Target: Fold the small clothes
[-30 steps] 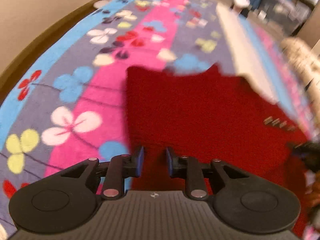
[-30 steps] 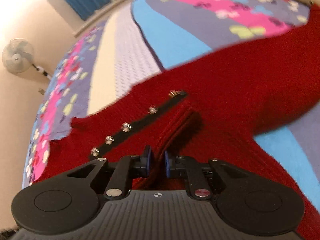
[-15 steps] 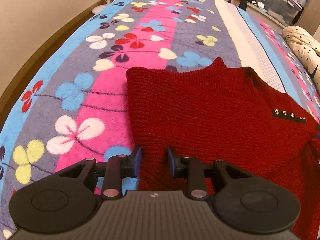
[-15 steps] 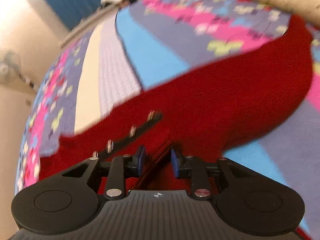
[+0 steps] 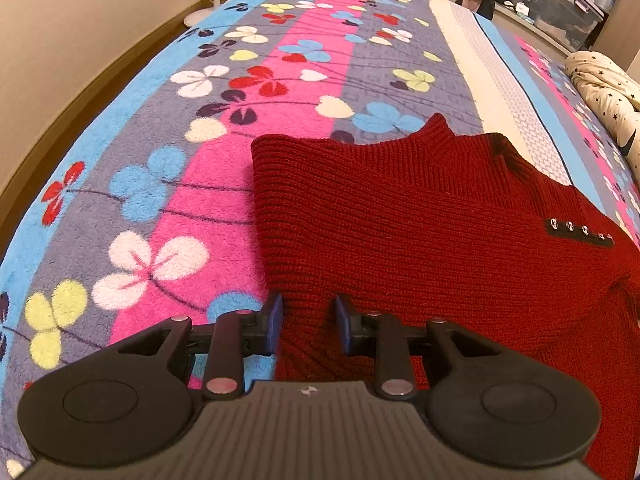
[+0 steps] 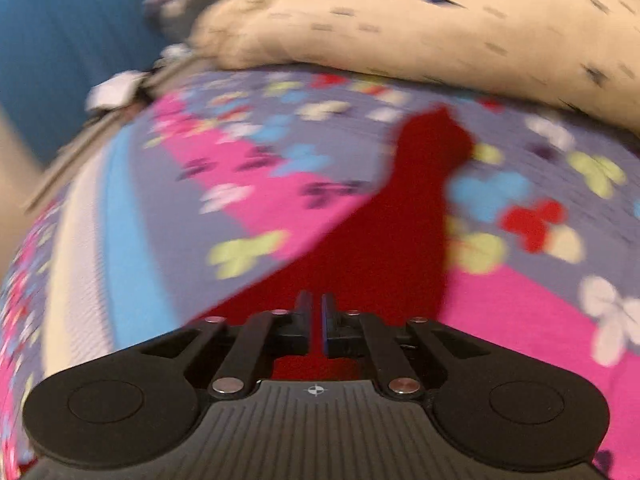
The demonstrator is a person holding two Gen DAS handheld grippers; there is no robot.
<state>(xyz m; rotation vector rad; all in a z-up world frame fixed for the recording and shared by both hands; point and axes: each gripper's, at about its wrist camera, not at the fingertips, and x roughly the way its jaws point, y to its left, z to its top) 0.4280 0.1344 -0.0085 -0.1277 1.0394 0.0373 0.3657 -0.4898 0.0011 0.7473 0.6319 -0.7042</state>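
Observation:
A red knit sweater (image 5: 420,220) lies flat on the flowered bed blanket (image 5: 160,160), with a dark strip of shiny buttons (image 5: 578,232) near its right shoulder. My left gripper (image 5: 308,320) hovers over the sweater's near left edge. Its blue pads stand apart with cloth under the gap, not pinched. In the blurred right wrist view a red sleeve (image 6: 404,220) stretches away from my right gripper (image 6: 317,324). That gripper's jaws are opening, with only a narrow slit between them. Red cloth shows behind the slit and nothing is visibly pinched.
A cream star-print quilt (image 5: 604,88) is bunched at the bed's right side and fills the top of the right wrist view (image 6: 400,20). Beyond the bed's far end stand storage boxes (image 5: 560,4) and piled clothes. A wall and a fan base (image 5: 198,20) are on the left.
My right gripper let go of the sweater's ribbed fold by the buttons and swung across to the outstretched sleeve. The left gripper stayed at the sweater's edge.

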